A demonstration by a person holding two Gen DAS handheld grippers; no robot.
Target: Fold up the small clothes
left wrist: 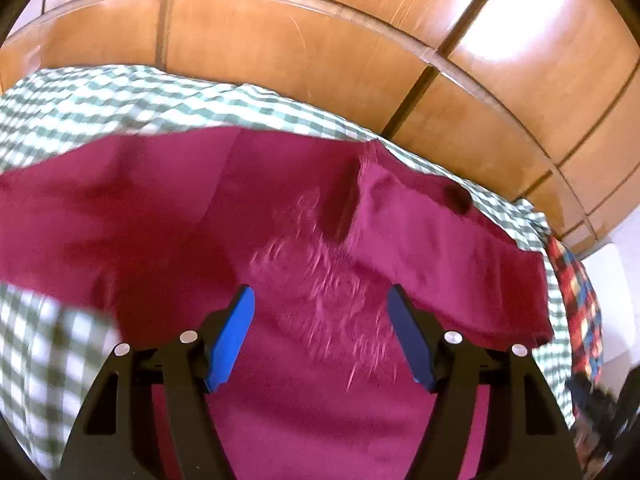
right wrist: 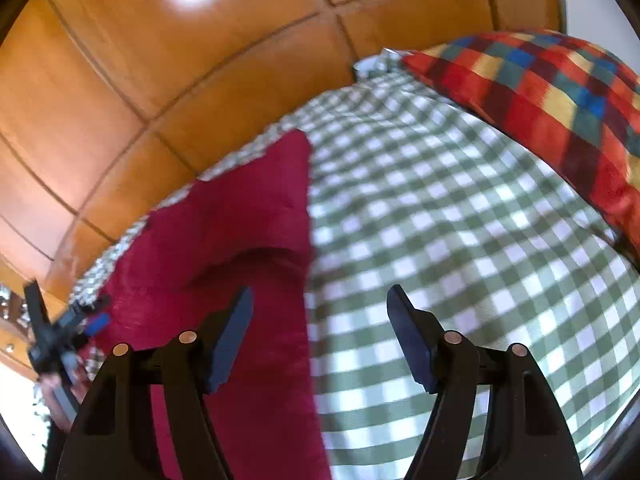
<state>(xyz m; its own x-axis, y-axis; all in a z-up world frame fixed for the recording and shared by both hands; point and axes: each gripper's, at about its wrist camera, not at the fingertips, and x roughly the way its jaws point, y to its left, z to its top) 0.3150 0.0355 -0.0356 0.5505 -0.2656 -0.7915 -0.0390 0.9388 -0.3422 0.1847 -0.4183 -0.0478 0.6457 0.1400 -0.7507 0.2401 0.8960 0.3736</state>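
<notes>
The red garment (left wrist: 304,208) lies partly folded on the checked sheet (right wrist: 440,208); my left gripper (left wrist: 320,332) and right gripper (right wrist: 320,332) are both released, holding nothing. More folds remain, I think.

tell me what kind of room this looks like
Probably a bedroom: a green checked bedsheet, a colourful checked pillow at its edge, and a wooden panelled wardrobe behind. A maroon garment lies on the sheet.

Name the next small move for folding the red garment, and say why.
Probably lower the right gripper onto the red garment's right edge and pinch it: its jaws are open and empty, straddling that edge above the checked sheet.
</notes>
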